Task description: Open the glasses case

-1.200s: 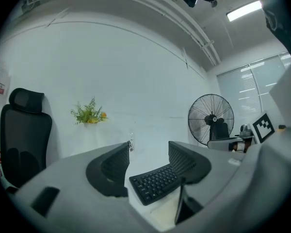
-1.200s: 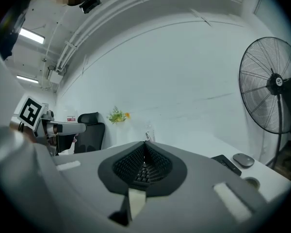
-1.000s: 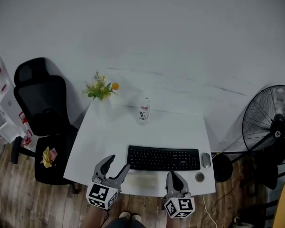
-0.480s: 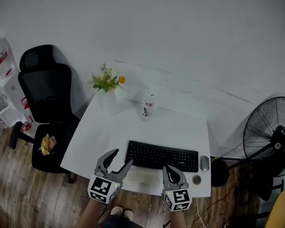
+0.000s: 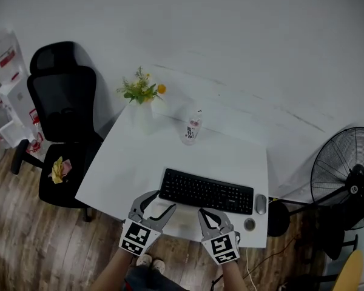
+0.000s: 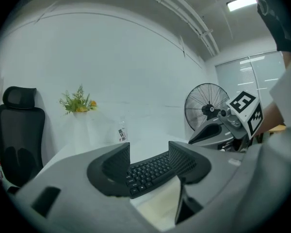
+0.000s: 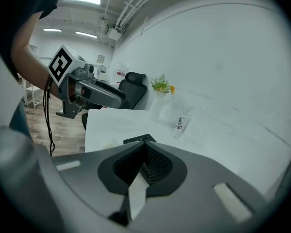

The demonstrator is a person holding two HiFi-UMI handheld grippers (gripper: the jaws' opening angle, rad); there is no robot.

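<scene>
Where the head view looks down on the desk (image 5: pixel 139 156), both grippers sit at its 6 o'clock edge, just short of the keyboard (image 5: pixel 206 191).

1. Left gripper (image 5: pixel 161 204): jaws spread wide. Its own view confirms the gap (image 6: pixel 149 164), with the keyboard (image 6: pixel 145 171) seen through it and nothing gripped.
2. Right gripper (image 5: pixel 209 218): jaws pressed together, tips meeting in its own view (image 7: pixel 145 161), with nothing between them.
3. Case (image 5: pixel 183 216): a pale, flat item lies on the desk between the two grippers, at 6 o'clock from the keyboard. It blends with the desk top, so it is only probably the case. In the left gripper view the same pale surface (image 6: pixel 157 205) lies just below the open jaws. Neither gripper touches it as far as can be seen.
4. Each gripper shows in the other's view: the right one (image 6: pixel 218 130) at 3 o'clock, the left one (image 7: pixel 87 93) at 9 o'clock.
5. Other items: bottle (image 5: pixel 193 128) at 12 o'clock from the keyboard, plant (image 5: pixel 141 91) at 11 o'clock, mouse (image 5: pixel 260 204) just beside it at 3 o'clock. Chair (image 5: pixel 64 102) stands off the desk at 9 o'clock, fan (image 5: pixel 349 180) at 3 o'clock.
</scene>
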